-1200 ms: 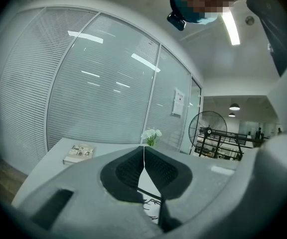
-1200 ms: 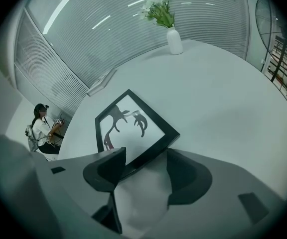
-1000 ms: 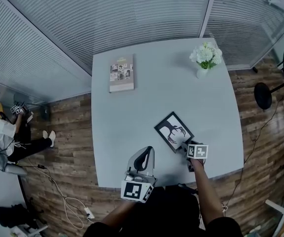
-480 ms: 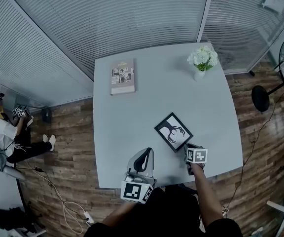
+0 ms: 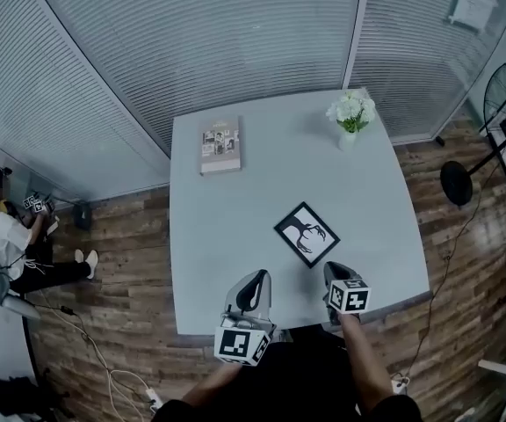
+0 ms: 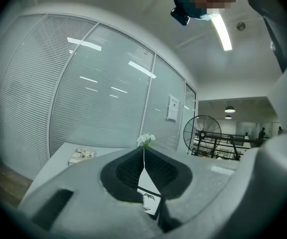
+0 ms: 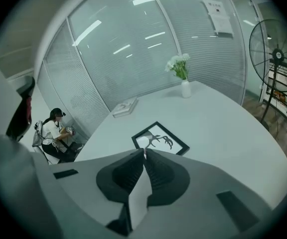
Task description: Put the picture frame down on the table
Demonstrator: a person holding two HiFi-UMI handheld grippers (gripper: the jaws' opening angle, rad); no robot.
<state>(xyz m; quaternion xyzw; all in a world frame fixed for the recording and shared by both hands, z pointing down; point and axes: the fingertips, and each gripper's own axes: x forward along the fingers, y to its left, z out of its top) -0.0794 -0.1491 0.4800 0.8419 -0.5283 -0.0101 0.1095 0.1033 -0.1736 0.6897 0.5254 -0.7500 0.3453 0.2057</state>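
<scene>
The black picture frame [image 5: 307, 234], holding a deer-antler print, lies flat on the pale grey table [image 5: 235, 218], right of centre. My right gripper [image 5: 334, 272] hovers just short of the frame's near corner, clear of it. Its jaws have just been closing and now stand shut with nothing between them; the right gripper view shows the frame [image 7: 159, 139] beyond their tips. My left gripper [image 5: 255, 281] is over the table's near edge, left of the frame, also shut and empty. In the left gripper view, part of the frame [image 6: 148, 203] peeks out below its jaws.
A book [image 5: 220, 144] lies at the table's far left. A white vase of flowers [image 5: 350, 117] stands at the far right corner. Glass walls with blinds close off the back. A standing fan [image 5: 473, 170] is right of the table, and a person [image 5: 3, 236] sits on the floor at left.
My right gripper has drawn back from the frame's near corner towards me and risen, and its jaws went from open to shut. The frame stays flat on the table. My left gripper shifted a little.
</scene>
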